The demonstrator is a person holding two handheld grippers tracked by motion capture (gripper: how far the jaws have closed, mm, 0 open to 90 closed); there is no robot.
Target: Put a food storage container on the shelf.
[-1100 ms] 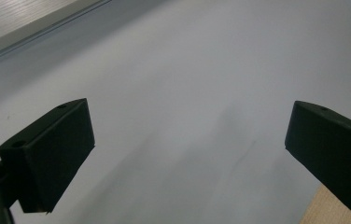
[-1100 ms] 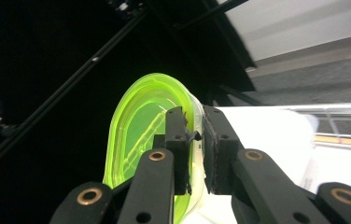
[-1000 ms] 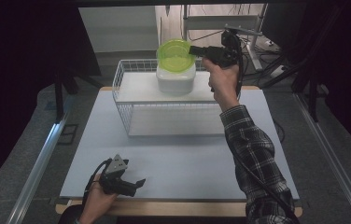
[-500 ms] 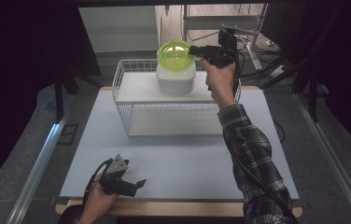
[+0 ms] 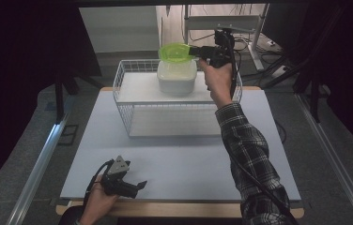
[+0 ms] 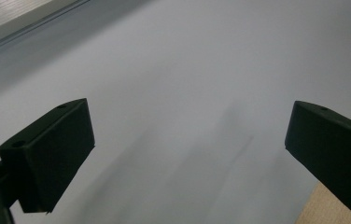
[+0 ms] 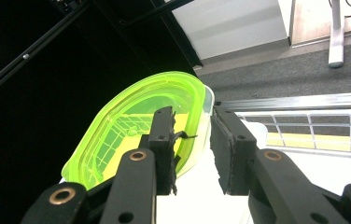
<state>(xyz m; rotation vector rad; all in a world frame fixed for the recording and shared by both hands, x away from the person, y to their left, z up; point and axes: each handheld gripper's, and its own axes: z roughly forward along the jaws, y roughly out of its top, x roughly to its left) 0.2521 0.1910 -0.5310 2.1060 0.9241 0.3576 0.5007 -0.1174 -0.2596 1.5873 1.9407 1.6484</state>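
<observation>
Lid [image 5: 176, 51], green, translucent: we see it pinched at rim by right gripper [image 5: 197, 50], jaws clamped on edge, tilted just above white container [image 5: 177, 77] in wire basket [image 5: 132, 101] at far side of table [image 5: 179, 159]. Left gripper [image 5: 134, 185] near front edge, jaws wide apart, nothing btwn them.

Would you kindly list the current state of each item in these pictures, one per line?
Green lid: lifted, tilted, gripped at its edge above the container.
White container: uncovered, upright on the rack's top shelf.
Wire rack: standing on the table, lower shelf bare.
Right gripper: shut on the green lid's rim.
Left gripper: open, holding nothing, low over the table.
</observation>
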